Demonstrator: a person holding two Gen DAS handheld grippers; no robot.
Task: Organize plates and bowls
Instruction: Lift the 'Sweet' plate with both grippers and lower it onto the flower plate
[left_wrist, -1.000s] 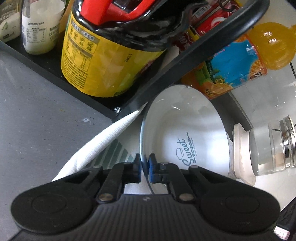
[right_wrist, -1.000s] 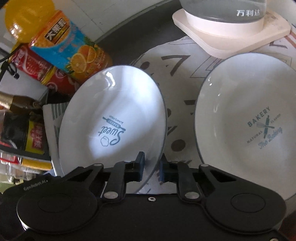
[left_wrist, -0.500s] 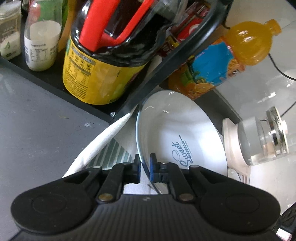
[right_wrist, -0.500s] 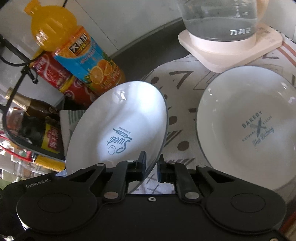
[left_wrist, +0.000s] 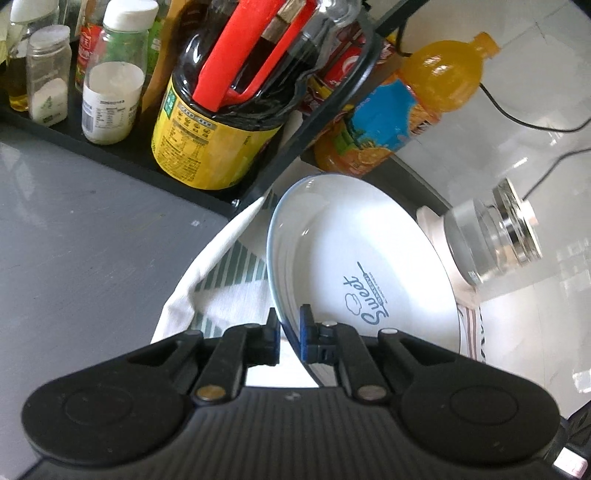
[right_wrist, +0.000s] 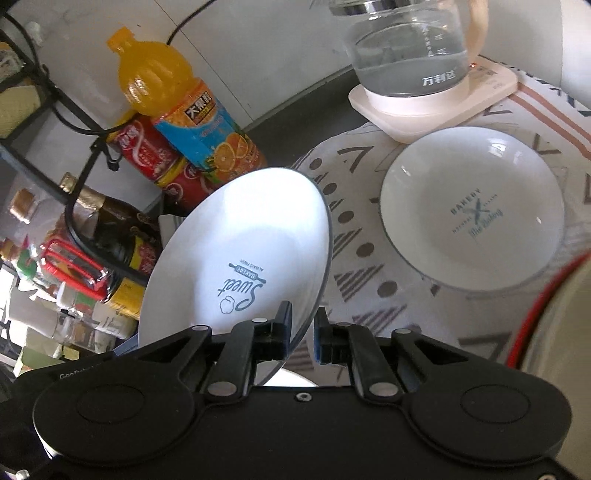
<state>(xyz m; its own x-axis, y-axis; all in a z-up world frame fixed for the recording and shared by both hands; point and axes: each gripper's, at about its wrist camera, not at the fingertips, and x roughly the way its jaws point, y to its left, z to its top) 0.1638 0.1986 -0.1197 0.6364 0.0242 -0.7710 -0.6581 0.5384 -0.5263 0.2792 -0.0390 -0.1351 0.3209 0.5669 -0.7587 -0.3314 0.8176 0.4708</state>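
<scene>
Lifted higher than a second ago, the Sweet plate (left_wrist: 354, 266) hangs tilted above the cloth (right_wrist: 354, 229), both grippers clamped on its rim. At lower centre of the left view, the left gripper (left_wrist: 289, 334) has its jaws closed on the near edge. The right gripper (right_wrist: 301, 330) likewise pinches the rim; the Bakery plate (right_wrist: 472, 214) lies flat at right of frame.
</scene>
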